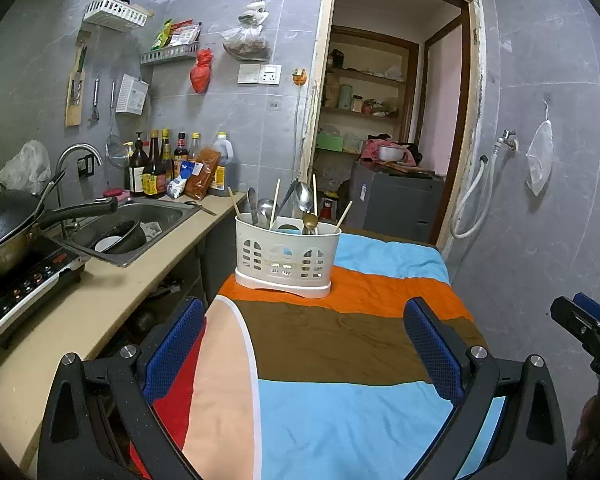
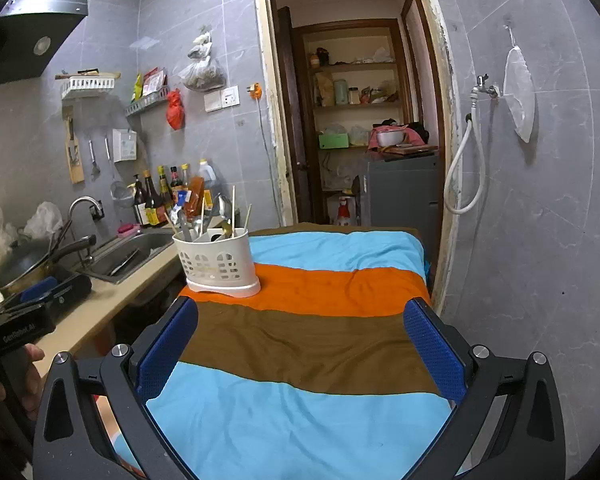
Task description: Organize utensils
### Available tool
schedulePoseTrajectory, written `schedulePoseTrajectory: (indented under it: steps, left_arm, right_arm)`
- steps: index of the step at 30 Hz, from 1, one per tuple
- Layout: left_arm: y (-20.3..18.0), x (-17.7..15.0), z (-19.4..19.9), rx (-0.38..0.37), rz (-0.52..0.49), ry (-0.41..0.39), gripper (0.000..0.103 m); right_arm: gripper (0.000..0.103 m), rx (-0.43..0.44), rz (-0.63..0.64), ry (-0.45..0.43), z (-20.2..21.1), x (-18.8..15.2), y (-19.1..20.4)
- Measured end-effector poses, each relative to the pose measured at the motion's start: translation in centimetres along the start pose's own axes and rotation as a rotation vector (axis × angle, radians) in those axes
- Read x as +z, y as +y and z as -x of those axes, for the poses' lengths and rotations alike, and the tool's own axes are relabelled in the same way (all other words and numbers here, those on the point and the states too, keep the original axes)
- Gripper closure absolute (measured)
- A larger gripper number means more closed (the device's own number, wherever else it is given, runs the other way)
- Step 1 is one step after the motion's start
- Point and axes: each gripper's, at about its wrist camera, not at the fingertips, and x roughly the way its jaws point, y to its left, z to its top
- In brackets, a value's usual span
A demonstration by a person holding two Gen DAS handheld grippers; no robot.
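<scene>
a: grey tiled kitchen, striped cloth over the bench (image 1: 340, 344). how do the tools stand?

b: left tool (image 1: 304, 344) is spread wide, nothing between its blue pads. right tool (image 2: 300, 344) is the same, wide and empty. both hover over the cloth, short of the holder.

a: and the utensils?

b: all in the white utensil holder (image 1: 287, 256), which sits upright on the orange stripe at the cloth's left edge, beside the counter (image 1: 112, 296) and the sink (image 1: 140, 224). spoons (image 1: 303, 196) and chopsticks (image 1: 275, 202) stand in it, handles mostly down, long axes near vertical, leaning a little. nothing loose shows on the cloth.

a: which way from each tool?

b: from the left tool the holder lies straight ahead, nearly centred between the fingers. from the right tool it lies ahead and well to the left (image 2: 219, 262), outside the finger line. so i judge the left the better placed.

a: the approach?

b: the stems point up, so a pinch would likely have to close across a stem from the side or above. the pieces crowd together, and a neighbour may get caught.
</scene>
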Motion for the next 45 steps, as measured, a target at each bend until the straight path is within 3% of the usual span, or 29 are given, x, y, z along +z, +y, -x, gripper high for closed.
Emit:
schedulePoseTrajectory:
  steps: [45]
  left_arm:
    - [0.28,0.11,-0.3,0.003,-0.008,-0.002,0.005]
  right_arm:
    - [0.0,-0.001,-0.002,0.002,-0.07,0.06,0.34]
